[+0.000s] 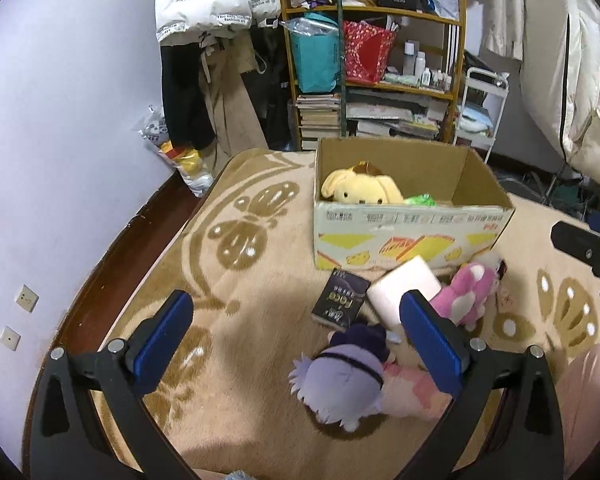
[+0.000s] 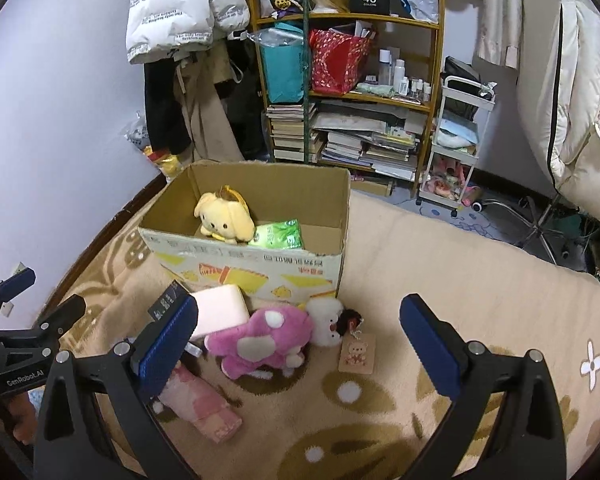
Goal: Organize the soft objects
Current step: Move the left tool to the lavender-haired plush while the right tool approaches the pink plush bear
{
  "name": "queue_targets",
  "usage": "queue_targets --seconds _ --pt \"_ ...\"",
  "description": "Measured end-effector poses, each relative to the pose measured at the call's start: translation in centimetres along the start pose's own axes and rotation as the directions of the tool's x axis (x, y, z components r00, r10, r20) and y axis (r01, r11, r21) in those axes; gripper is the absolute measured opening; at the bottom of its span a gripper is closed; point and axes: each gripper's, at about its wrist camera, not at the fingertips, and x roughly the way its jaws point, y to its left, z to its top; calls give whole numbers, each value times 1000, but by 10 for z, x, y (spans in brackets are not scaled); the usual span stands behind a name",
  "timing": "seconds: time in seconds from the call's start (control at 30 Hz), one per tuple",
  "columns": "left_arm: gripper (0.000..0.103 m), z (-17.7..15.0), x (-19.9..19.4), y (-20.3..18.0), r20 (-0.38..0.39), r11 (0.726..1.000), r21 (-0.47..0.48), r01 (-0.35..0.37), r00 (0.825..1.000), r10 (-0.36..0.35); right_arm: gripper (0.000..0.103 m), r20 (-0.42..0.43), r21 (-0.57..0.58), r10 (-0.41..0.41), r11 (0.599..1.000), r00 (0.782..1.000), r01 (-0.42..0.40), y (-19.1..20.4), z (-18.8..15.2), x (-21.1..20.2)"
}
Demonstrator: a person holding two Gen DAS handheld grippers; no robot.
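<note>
Both grippers are held above a beige patterned blanket (image 2: pixel 440 248); neither is in contact with anything. The left gripper (image 1: pixel 296 320) is spread wide and empty. The right gripper (image 2: pixel 298 328) is likewise wide and empty.

A doll (image 1: pixel 340 384) with a lilac head and pink body is seen just ahead of and below the left gripper, between its fingers in that view. Its long axis runs roughly left to right across the gripper's line, head toward the left finger. In the right wrist view only its pink body is visible, behind the left finger. The left gripper is judged the nearer to it.

A pink plush (image 2: pixel 260 336) lies between the doll and the cardboard box (image 2: pixel 252 270), with a small white plush (image 2: pixel 326 322) touching it. The right gripper is judged nearer to these.

The box stands open on the blanket beyond the toys. A yellow plush dog (image 2: pixel 224 216) and a green packet (image 2: pixel 278 236) are already inside.

A dark book (image 1: pixel 340 300) and a pale block (image 1: pixel 404 288) lie against the front of the box; the block's softness cannot be told.

Behind, a cluttered wooden shelf (image 2: pixel 352 96) and hanging clothes are noted.
</note>
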Motion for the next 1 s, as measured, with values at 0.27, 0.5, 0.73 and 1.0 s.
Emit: queue_targets --seconds 0.27,0.5,0.73,1.0 --pt "102 -21 14 -1 -30 1000 -5 27 999 -28 103 -21 3 3 1000 1000 -3 2 -16 19" --pt "102 -31 29 -2 -71 1000 3 24 997 -24 103 -70 29 -7 1000 997 10 2 -29 46" --pt "102 -39 51 -4 -123 999 15 36 992 -34 103 -102 27 5 1000 995 -2 2 -40 74" --pt "102 -44 71 -6 -179 999 5 48 983 -47 103 -114 28 -5 1000 993 8 4 -38 96"
